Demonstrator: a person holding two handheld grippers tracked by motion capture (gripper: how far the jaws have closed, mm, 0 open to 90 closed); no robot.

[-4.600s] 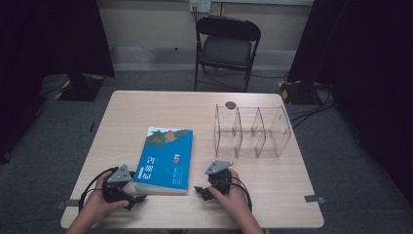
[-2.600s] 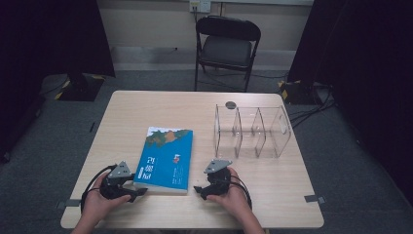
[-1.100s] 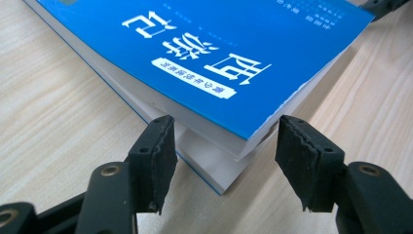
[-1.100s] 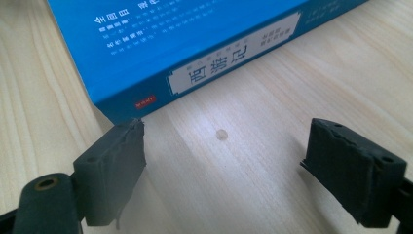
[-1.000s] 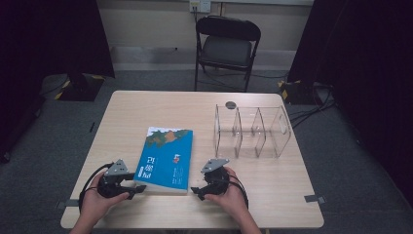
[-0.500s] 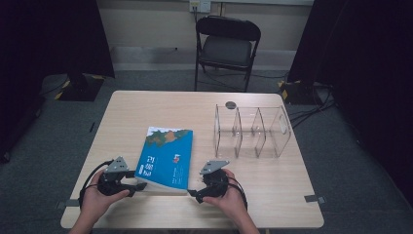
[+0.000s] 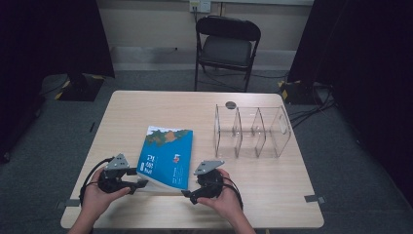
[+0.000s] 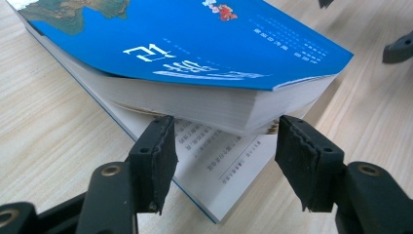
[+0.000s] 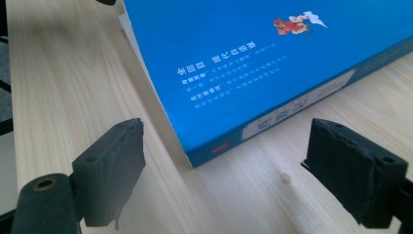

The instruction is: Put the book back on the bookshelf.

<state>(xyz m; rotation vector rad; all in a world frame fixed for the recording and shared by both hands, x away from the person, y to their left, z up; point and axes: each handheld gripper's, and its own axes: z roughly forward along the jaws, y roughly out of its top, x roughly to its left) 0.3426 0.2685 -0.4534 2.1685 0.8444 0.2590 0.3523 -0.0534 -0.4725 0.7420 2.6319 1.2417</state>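
Observation:
A blue paperback book (image 7: 165, 156) lies on the wooden table (image 7: 160, 107) near its front edge. My left gripper (image 7: 141, 184) points at the book's near left corner. In the left gripper view the jaws of the left gripper (image 8: 221, 146) stand apart, their tips under the raised cover and page block of the book (image 8: 195, 44). The back cover and a printed page lie flat on the table below. My right gripper (image 7: 187, 195) sits at the book's near right corner. In the right gripper view the right gripper (image 9: 224, 161) is open, and the corner of the book (image 9: 272, 63) lies just ahead of its pads.
A clear acrylic organizer (image 7: 251, 129) with several compartments stands at the right of the table. A small dark round thing (image 7: 230, 105) lies behind it. A black folding chair (image 7: 226, 44) stands beyond the far edge. Tape marks sit at the table's front corners.
The book's near left corner has lifted off the table over the left gripper's tips. Both hands have edged slightly closer to the book.

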